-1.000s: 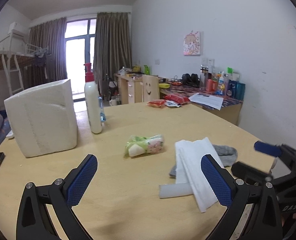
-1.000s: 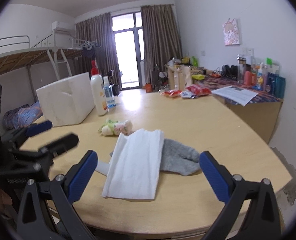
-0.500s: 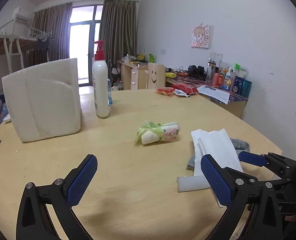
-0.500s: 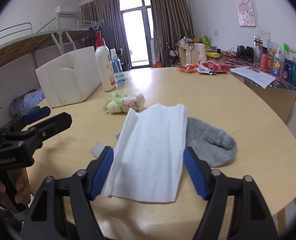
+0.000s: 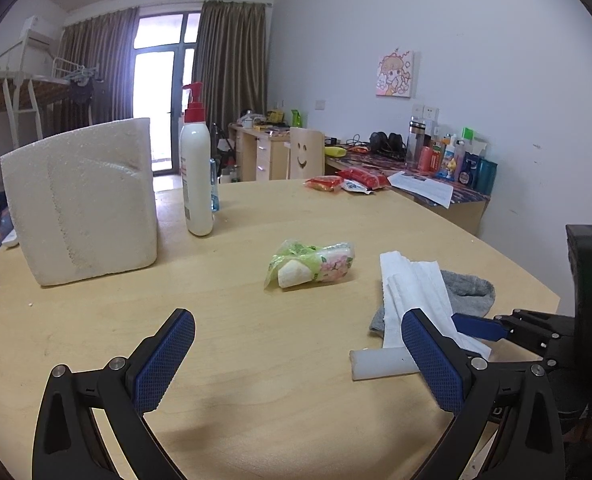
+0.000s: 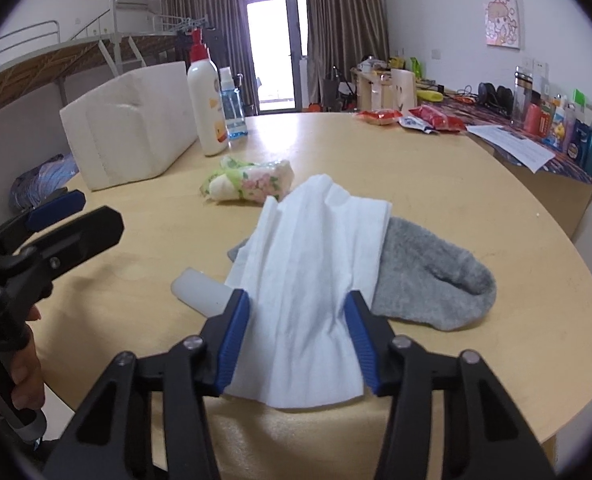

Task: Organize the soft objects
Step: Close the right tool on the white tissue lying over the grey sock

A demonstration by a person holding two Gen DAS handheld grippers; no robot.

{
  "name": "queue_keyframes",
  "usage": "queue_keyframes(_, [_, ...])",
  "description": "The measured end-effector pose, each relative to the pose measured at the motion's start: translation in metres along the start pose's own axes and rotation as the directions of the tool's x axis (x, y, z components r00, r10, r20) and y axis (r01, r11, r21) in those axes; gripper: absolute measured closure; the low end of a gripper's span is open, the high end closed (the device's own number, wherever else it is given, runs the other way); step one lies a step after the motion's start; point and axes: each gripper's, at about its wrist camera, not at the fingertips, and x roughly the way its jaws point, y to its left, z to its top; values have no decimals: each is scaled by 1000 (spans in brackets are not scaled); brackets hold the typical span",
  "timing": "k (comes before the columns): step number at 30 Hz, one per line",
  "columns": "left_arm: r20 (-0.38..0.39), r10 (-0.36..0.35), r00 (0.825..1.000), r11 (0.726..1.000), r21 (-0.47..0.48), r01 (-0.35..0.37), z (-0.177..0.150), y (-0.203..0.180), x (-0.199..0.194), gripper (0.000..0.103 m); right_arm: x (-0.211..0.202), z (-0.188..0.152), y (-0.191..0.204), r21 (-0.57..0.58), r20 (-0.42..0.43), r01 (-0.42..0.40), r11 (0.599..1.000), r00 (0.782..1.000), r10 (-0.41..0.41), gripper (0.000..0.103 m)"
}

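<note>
- The right claw [image 6: 296, 336] reaches low over the near edge of the tabletop [image 6: 436, 184], its jaws about half open and just now closing in on the white tissue sheet [image 6: 316, 264].
- The tissue lies between the blue pads and is already bunched into folds at both of them, so the pads are meeting its edges; it rests on the tabletop and is not lifted, so I judge the grasp begun but not finished.
- The tissue is draped over a grey sock [image 6: 432, 284], which pokes out to the right and a little to the left of it.
- A short translucent white tube [image 6: 200, 294] lies touching the tissue's left edge, just beside the left pad.
- A soft pack in green floral wrapping [image 6: 248, 184] lies a little farther in, apart from the pile.
- The left claw [image 5: 296, 356] hovers wide open over bare wood, holding nothing; the person's hand [image 6: 24, 376] on its handle shows in the right wrist view.
- A white foam box [image 5: 84, 200] stands at the far left of the tabletop, with a pump bottle [image 5: 195, 176] just beside it. I take the box to be the likely place for the soft things, though nothing shows that for certain, and its inside is hidden.
- As for progress, the task looks near its start: tissue, sock and floral pack all sit loose on the tabletop, none yet put away.
- Left to do, as I judge it: secure the tissue, carry it off, then deal with the sock and the pack.
</note>
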Motion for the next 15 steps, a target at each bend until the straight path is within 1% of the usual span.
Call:
queue_keyframes(1, [1, 0, 1000, 1000, -1, 0, 0, 0, 0, 0, 1, 0, 0, 1, -4, 0, 1000, 1000, 0, 49])
queue_keyframes(5, [3, -1, 1000, 1000, -7, 1, 0, 2, -1, 0, 0, 1, 0, 1, 6, -14, 1000, 1000, 14, 66])
queue_keyframes(7, [3, -3, 1000, 1000, -5, 3, 1, 2, -1, 0, -1, 0, -3, 10, 3, -23, 1000, 1000, 23, 70])
queue_keyframes(10, [4, -1, 1000, 1000, 3, 1, 1, 1, -1, 0, -2, -1, -4, 9, 5, -18, 1000, 1000, 18, 82])
queue_keyframes(13, [1, -5, 1000, 1000, 14, 5, 0, -1, -1, 0, 0, -1, -4, 11, 8, -27, 1000, 1000, 27, 88])
queue_keyframes(15, [1, -7, 1000, 1000, 13, 7, 0, 0, -2, 0, -2, 0, -3, 7, 14, -31, 1000, 999, 31, 93])
